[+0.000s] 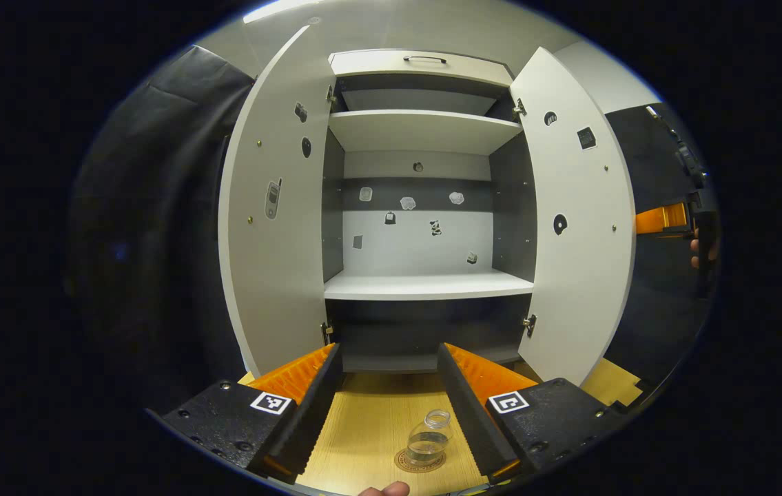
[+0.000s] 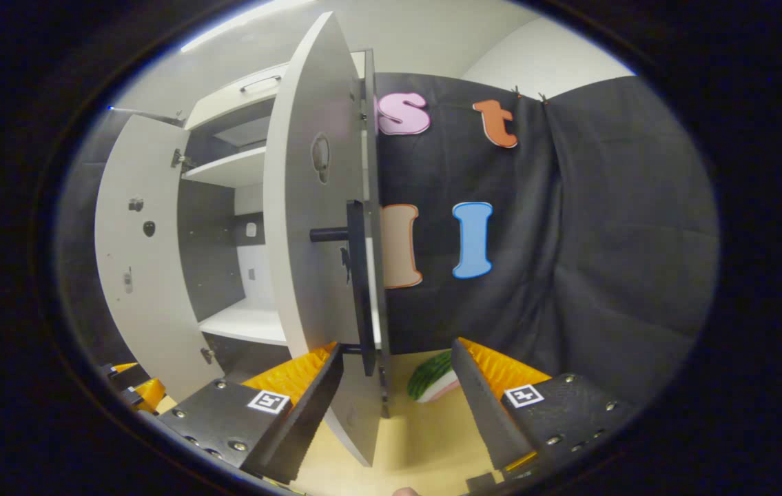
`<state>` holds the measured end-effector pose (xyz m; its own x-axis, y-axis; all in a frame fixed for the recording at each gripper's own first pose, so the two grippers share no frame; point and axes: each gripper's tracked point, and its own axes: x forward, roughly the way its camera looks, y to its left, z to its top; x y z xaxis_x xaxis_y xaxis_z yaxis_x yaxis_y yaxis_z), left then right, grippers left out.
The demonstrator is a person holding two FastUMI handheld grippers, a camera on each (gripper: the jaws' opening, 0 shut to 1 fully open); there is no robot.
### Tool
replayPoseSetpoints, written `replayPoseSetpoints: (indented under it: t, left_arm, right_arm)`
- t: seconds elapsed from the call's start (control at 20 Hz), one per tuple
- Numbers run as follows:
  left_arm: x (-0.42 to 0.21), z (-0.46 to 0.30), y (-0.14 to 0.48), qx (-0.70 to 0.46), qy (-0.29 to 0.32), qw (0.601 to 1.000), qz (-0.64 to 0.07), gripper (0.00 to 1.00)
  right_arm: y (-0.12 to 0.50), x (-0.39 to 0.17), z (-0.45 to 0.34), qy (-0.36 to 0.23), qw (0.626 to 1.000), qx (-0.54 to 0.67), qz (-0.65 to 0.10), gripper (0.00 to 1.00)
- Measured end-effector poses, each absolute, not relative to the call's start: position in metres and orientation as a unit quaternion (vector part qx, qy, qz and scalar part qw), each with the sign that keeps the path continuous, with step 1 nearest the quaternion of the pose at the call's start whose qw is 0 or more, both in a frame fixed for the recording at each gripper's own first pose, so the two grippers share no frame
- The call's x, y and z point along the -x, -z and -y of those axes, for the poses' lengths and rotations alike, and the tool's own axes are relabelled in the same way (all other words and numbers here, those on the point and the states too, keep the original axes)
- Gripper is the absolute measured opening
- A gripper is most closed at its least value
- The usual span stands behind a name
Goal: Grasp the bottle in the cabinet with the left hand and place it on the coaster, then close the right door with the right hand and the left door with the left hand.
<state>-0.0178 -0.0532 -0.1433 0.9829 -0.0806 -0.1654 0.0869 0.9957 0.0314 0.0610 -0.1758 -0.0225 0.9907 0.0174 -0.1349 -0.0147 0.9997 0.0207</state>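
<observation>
bottle (image 1: 429, 437): clear, light, likely slippery, upright on coaster (image 1: 419, 461) at 6 o'clock | left tool (image 1: 391, 406): spread, touching nothing | right tool (image 2: 397, 406): spread astride right door (image 2: 322, 227) edge (we'd push its stiff panel near the handle (image 2: 335, 234)) | left door (image 1: 273, 207): open

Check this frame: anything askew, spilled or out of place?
Nothing stands out. The bottle stands upright on the coaster, lidless, no spill visible on the table. Both cabinet doors, left door and right door, hang open on their hinges. A watermelon slice lies behind the right door.
</observation>
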Motion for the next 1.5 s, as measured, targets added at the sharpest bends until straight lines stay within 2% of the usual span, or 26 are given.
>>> replayPoseSetpoints:
  t: [0.5,0.8,0.9,1.4,1.5]
  left_arm:
    - [0.022,0.020,0.135,0.000,0.027,0.996,-0.083,0.89]
    - [0.022,-0.003,0.129,-0.002,0.011,0.997,-0.080,0.89]
    - [0.023,-0.012,0.130,0.001,0.003,0.997,-0.081,0.89]
    - [0.014,-0.053,0.104,0.014,-0.026,0.998,-0.060,0.89]
    - [0.011,-0.065,0.099,0.019,-0.032,0.998,-0.059,0.89]
  right_arm:
    - [0.034,-0.099,0.059,-0.101,0.993,-0.012,-0.064,0.98]
    - [0.037,-0.141,0.016,-0.096,0.994,0.028,-0.052,0.97]
    - [0.038,-0.151,0.010,-0.093,0.994,0.032,-0.049,1.00]
    - [0.039,-0.181,-0.013,-0.085,0.995,0.035,-0.037,1.00]
    - [0.040,-0.191,-0.020,-0.081,0.995,0.040,-0.034,0.97]
